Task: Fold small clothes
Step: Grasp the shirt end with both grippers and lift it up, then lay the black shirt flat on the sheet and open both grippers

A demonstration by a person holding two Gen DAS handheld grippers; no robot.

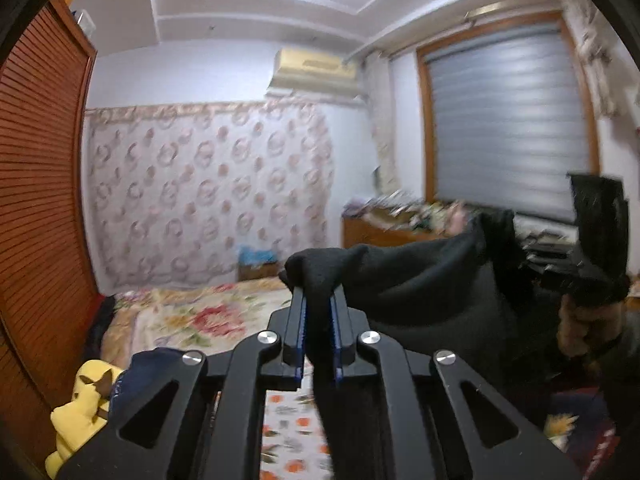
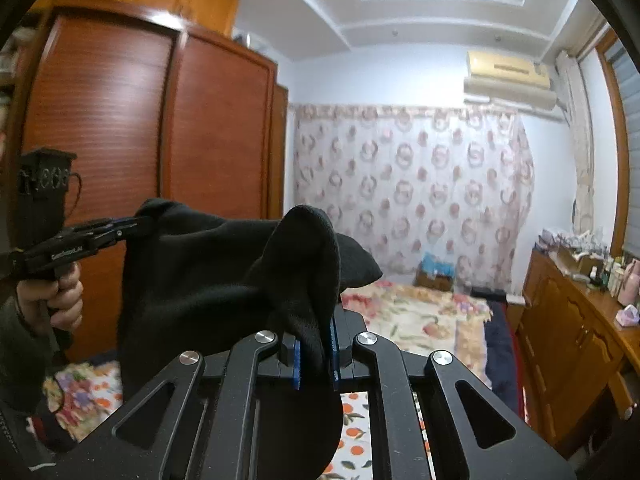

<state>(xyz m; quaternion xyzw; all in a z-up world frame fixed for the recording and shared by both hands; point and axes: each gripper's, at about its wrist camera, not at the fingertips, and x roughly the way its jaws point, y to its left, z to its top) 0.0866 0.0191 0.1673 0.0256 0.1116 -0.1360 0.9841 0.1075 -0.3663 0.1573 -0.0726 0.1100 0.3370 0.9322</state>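
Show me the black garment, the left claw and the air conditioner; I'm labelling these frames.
black garment (image 1: 420,280), left wrist view, on the cloth stretched between the claws.
left claw (image 1: 318,300), left wrist view, midway between its fingertips.
air conditioner (image 2: 508,74), right wrist view, on its front panel.

Both wrist cams sit right behind own fingers, aimed level across room at patterned curtain (image 1: 208,188). Left cam looks from curtain's right-facing side, right cam (image 2: 408,192) more leftward; both share curtain, AC unit (image 1: 316,70), bed.

Home bedroom, floral-quilted bed (image 2: 416,320), wooden wardrobe (image 2: 160,120), patterned curtain (image 1: 208,188), wall air conditioner (image 1: 314,70)
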